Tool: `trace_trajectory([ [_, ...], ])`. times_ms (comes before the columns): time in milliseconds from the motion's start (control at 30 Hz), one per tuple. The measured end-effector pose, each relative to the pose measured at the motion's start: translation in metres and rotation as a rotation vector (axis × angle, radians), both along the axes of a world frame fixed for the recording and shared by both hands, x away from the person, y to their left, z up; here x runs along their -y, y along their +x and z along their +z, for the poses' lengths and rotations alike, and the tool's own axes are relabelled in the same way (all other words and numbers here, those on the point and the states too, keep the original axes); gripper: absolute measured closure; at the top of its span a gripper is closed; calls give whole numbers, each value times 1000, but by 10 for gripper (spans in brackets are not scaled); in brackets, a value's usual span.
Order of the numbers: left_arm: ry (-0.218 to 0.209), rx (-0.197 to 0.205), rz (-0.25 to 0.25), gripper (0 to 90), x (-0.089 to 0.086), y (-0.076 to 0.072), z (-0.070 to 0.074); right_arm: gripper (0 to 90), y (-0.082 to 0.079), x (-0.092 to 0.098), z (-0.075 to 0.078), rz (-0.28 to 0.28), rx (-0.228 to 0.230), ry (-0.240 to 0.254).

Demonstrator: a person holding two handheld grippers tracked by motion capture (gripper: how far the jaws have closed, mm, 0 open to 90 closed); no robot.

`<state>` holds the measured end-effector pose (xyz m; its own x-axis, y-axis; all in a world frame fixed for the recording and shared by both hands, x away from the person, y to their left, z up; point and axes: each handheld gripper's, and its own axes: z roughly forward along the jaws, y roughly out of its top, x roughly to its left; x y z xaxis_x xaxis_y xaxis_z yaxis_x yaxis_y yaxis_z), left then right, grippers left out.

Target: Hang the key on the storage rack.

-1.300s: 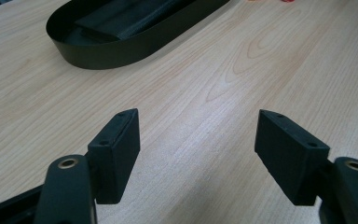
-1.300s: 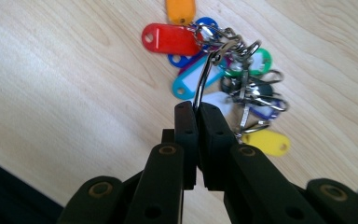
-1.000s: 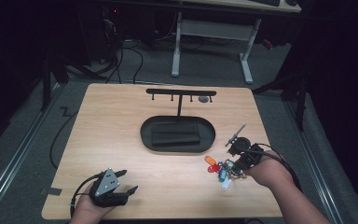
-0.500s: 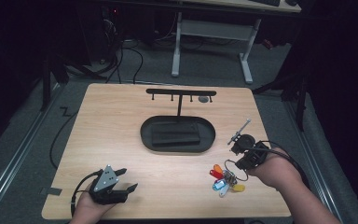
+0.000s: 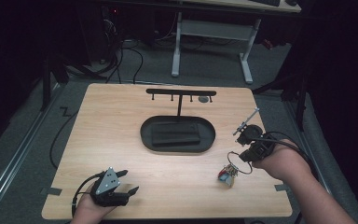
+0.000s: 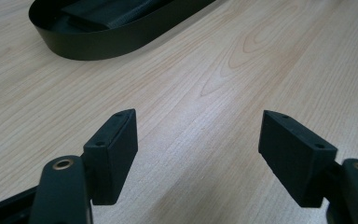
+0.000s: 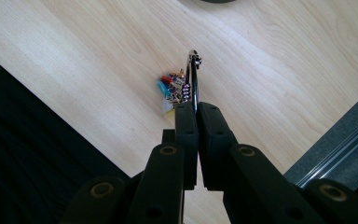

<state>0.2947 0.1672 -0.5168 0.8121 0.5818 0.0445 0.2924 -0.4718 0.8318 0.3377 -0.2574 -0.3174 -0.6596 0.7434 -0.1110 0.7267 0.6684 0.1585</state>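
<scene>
- Grippers first, starting at the table's near left corner: the left gripper point(image 5: 121, 184) rests low by the front edge, its jaws spread wide over bare wood in the left gripper view, with nothing between them.
- Toward the middle of the table point(image 5: 102, 140) sits a black oval tray point(image 5: 177, 135) with a dark flat block inside; a black hook rack point(image 5: 181, 92) rises from its far side, near the back edge. None of the small pegs I can make out carries anything.
- Near the right edge, the right gripper point(image 5: 243, 156) is clamped shut on the metal ring point(image 7: 194, 79) of a key bunch point(image 5: 227, 176); the right gripper view shows the ring pinched edge-on between the pads.
- The keys with their coloured tags dangle below the ring, close over the wood near the front right corner; whether they still brush the surface I cannot tell.
- Progress, as I judge it: the pick-up is done. What is left is carrying the bunch across to the rack or tray, hooking the ring on a peg, and letting go.
</scene>
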Motion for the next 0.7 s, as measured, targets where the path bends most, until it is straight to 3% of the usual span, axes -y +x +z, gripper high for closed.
trace_trajectory([
  [400, -9, 1, 4, 282, -1, 0, 1, 876, 14, 0, 17, -19, 35, 34],
  [700, -3, 1, -1, 282, 0, 2, 0, 876, 33, -10, 14, -9, 31, 34],
])
